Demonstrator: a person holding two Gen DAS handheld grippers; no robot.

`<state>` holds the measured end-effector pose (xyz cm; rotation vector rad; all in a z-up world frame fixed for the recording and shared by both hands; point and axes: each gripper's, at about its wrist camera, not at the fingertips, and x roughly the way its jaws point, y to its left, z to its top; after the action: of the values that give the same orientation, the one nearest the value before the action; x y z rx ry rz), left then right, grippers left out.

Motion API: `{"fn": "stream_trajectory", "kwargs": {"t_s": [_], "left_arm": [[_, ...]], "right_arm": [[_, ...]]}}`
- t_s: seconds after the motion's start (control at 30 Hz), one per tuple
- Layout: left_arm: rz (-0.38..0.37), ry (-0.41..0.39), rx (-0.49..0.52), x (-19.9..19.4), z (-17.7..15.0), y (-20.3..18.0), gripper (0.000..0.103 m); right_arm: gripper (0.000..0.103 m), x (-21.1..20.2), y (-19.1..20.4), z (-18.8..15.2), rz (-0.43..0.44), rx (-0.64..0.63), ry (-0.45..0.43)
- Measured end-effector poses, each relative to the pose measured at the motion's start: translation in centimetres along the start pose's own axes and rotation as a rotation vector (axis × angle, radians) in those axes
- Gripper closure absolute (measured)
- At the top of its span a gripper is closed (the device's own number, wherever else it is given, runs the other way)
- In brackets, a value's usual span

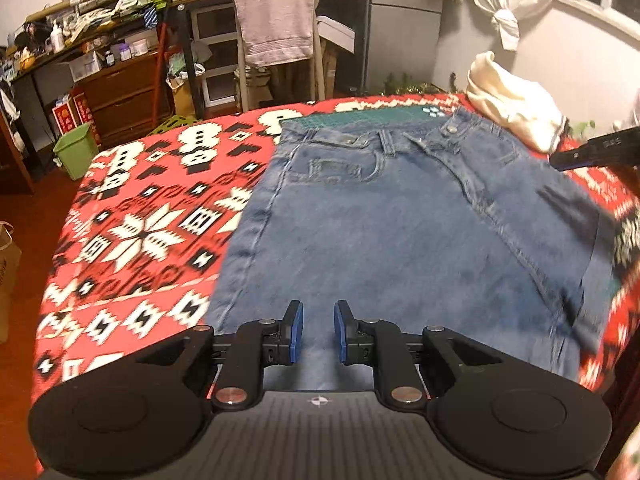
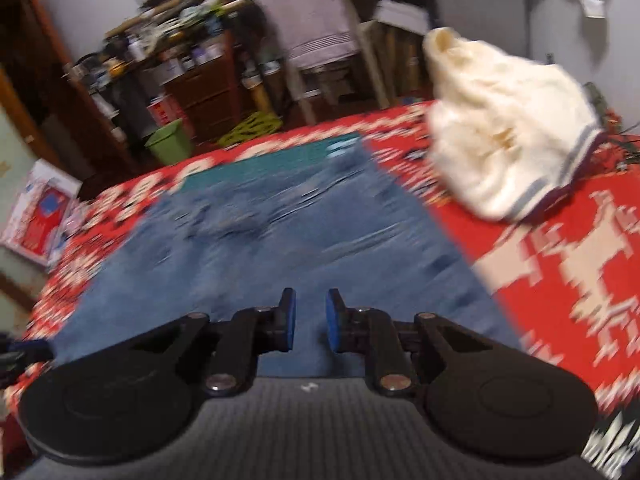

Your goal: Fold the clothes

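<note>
Blue denim jeans [image 1: 400,216] flat on red patterned blanket [image 1: 132,216], long axis running away from cameras, waistband at far end, fold near grippers. Left gripper [image 1: 319,332] released, empty, above near denim edge. Right gripper [image 2: 310,320] likewise parted, empty. Cream knitted garment [image 2: 500,132] beyond jeans, right.

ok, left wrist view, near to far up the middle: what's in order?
left gripper → jeans → teal patch of the blanket → chair draped with a pink towel
</note>
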<state>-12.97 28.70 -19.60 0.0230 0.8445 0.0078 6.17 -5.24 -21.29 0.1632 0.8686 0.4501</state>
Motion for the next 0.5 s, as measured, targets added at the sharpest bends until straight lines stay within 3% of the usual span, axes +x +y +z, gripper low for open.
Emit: {"fn": "stream_trajectory", "kwargs": {"t_s": [0.1, 0.27, 0.5], "left_arm": [[0.014, 0.017, 0.030, -0.5, -1.2, 1.2, 0.086], [0.026, 0.030, -0.002, -0.8, -2.8, 3.7, 0.086], [0.041, 0.011, -0.008, -1.6, -3.8, 5.4, 0.085]], "right_arm": [[0.084, -0.8, 4.3, -2.3, 0.064, -0.060, 0.028], [0.084, -1.4, 12.0, -6.3, 0.155, -0.216, 0.089], [0.085, -2.4, 16.6, -10.4, 0.135, -0.429, 0.178]]}}
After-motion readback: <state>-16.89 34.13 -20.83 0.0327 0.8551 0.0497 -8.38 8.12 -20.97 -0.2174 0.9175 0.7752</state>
